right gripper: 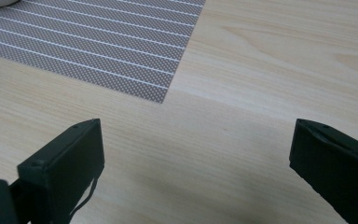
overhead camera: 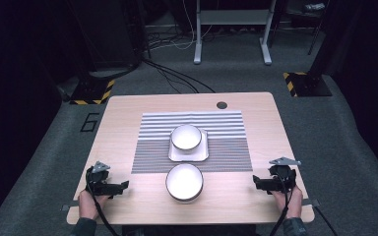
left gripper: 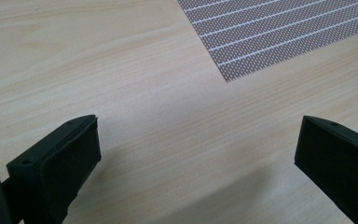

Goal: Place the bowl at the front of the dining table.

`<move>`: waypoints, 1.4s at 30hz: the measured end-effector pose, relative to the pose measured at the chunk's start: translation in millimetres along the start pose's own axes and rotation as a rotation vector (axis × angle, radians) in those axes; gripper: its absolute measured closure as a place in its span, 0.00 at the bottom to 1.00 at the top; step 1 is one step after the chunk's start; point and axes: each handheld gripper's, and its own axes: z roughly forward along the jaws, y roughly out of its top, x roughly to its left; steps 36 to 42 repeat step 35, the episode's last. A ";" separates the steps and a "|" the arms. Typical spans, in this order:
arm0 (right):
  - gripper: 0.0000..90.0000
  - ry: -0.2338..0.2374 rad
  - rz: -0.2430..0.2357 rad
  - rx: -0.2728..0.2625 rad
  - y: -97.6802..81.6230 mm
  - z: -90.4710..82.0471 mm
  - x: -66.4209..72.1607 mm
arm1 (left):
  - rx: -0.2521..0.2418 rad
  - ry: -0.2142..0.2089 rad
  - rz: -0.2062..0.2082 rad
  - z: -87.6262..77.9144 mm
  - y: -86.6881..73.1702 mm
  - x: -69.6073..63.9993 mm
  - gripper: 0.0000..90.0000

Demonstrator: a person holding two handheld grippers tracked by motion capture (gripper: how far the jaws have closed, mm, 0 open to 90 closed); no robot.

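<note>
the left gripper [overhead camera: 119, 186] and right gripper [overhead camera: 259, 183] rest low at the near corners of the table [overhead camera: 123, 118], fingers spread wide and holding nothing. the near bowl [overhead camera: 184, 181] sits between them just off the striped mat [overhead camera: 226, 147]; a second bowl [overhead camera: 186, 137] sits on a square plate [overhead camera: 173, 153]. i'd bring either gripper in level, straddle the rim and close gently so the bowl can't tip.

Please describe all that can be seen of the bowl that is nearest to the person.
The near bowl is round, white inside with a darker outer rim, and looks like glazed ceramic. It seems empty. It stands upright on the bare wooden table, just in front of the striped placemat, perhaps overlapping its near edge. It lies midway between the left gripper and right gripper; neither touches it.
</note>
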 end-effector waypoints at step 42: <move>0.00 -0.069 0.015 -0.042 -38.1 3.5 -27.9 | -0.060 0.144 -0.035 2.1 -17.4 14.2 0.00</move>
